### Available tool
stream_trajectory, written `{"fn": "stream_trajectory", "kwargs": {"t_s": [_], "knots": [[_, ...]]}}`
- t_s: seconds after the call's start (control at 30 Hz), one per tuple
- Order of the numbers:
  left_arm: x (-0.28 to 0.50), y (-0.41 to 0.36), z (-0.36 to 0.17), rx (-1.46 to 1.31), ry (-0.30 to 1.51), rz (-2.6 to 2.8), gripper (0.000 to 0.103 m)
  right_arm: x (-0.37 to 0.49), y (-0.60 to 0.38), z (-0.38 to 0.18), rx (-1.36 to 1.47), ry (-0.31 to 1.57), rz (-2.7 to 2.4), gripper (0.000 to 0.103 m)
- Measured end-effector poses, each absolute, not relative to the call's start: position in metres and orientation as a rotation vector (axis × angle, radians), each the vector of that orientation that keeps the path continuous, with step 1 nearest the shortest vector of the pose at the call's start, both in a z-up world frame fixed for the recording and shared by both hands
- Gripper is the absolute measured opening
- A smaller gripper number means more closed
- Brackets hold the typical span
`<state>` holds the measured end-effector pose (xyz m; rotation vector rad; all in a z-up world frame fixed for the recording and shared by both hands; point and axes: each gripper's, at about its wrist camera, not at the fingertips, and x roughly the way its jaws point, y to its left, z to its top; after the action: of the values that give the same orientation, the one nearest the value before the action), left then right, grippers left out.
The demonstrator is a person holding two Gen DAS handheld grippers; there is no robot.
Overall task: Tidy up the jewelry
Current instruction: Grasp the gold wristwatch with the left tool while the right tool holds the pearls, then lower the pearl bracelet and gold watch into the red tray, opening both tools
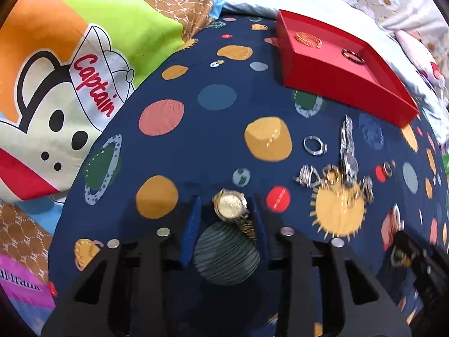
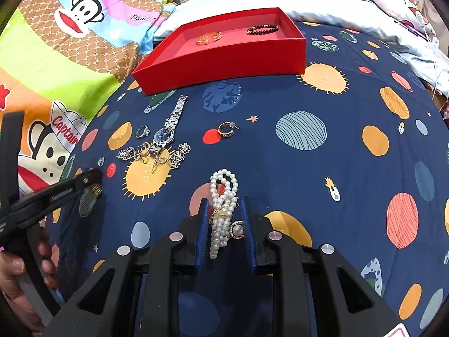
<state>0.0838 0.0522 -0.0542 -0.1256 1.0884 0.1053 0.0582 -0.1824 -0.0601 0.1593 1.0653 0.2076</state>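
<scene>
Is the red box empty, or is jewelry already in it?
Not empty. The open red cardboard box holds a gold bangle and a dark beaded bracelet, lying apart on its floor.

The left tongs point(image 1: 226, 210) are matte black plastic with angular, cut-out arms and ribbed blue pads point(image 1: 191, 224) lining their inner faces. Round silver screws point(image 1: 163, 232) sit on top of each arm. The right tongs point(image 2: 224, 213) share this build: black frame, blue pads point(image 2: 202, 224), silver screws point(image 2: 176, 236). In the right wrist view, the left hand point(image 2: 16, 278) shows bare skin with short nails, wrapped around a black handle bearing small white lettering.
</scene>
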Motion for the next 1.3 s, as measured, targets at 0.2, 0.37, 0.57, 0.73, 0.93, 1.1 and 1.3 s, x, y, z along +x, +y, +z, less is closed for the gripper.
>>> {"fn": "stream_trajectory", "kwargs": {"t_s": [0.2, 0.37, 0.57, 0.73, 0.93, 1.1, 1.3], "knots": [[0.08, 0.057, -0.055, -0.127, 1.083, 0.084, 0.034, 0.058, -0.182, -0.06, 0.161, 1.059, 0.201, 0.022], [0.083, 0.053, -0.055, -0.115, 1.065, 0.069, 0.034, 0.059, -0.18, -0.062, 0.157, 1.054, 0.194, 0.022], [0.083, 0.052, -0.054, -0.113, 1.059, 0.043, 0.023, 0.062, -0.175, -0.063, 0.121, 1.039, 0.181, 0.02], [0.083, 0.052, -0.053, -0.121, 1.061, 0.021, 0.023, 0.061, -0.172, -0.061, 0.11, 1.038, 0.178, 0.016], [0.08, 0.045, -0.046, -0.13, 1.045, -0.033, 0.023, 0.056, -0.176, -0.049, 0.13, 1.01, 0.175, 0.016], [0.079, 0.036, -0.03, -0.13, 1.009, -0.089, 0.023, 0.055, -0.182, -0.033, 0.164, 0.974, 0.185, 0.016], [0.087, 0.024, -0.006, -0.121, 0.955, -0.13, 0.023, 0.063, -0.196, -0.01, 0.191, 0.911, 0.18, 0.016]]}}
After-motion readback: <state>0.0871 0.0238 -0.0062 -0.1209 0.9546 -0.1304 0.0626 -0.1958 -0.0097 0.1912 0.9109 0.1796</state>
